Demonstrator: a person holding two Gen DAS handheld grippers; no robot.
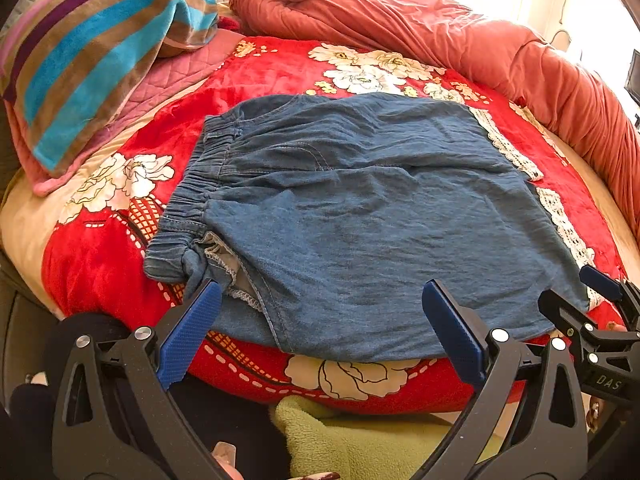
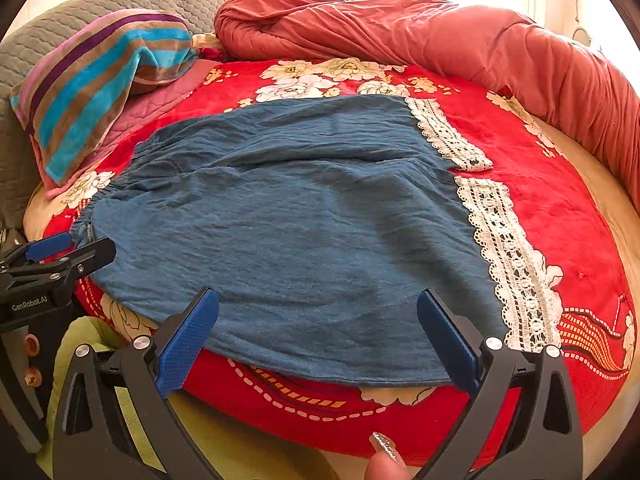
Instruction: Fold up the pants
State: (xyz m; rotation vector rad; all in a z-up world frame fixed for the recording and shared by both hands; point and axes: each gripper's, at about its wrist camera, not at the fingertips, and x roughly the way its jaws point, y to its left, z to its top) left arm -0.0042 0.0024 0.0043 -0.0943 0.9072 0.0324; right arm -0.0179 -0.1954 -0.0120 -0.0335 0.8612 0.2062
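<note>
Hovering at the near edge of the bed, the left gripper (image 1: 322, 320) has its blue fingers (image 1: 188, 334) spread wide with nothing between them, the near hem of the pants (image 1: 360, 216) lying just beyond the tips. The right gripper (image 2: 318, 330) is likewise spread and empty, its fingers (image 2: 186, 340) poised over the same near edge of the denim. Each gripper shows in the other's view: the right one at the far right of the left wrist view, by the lace-trimmed corner, and the left one at the far left of the right wrist view, by the waistband end; whether either touches the cloth there I cannot tell. The pants lie flat and spread across a red blanket (image 1: 248, 76) printed with white flowers, the elastic waistband (image 1: 188, 200) to the left and the white lace trim (image 2: 508, 248) of the leg ends to the right. A fingertip (image 2: 384, 450) with a glittery nail shows at the bottom of the right wrist view. Beyond the pants a striped towel (image 1: 96, 60) rests on a pink pillow at the left, and a rolled red quilt (image 2: 440, 36) runs along the back and right of the bed. A green cloth (image 1: 360, 440) lies below the bed's near edge.
</note>
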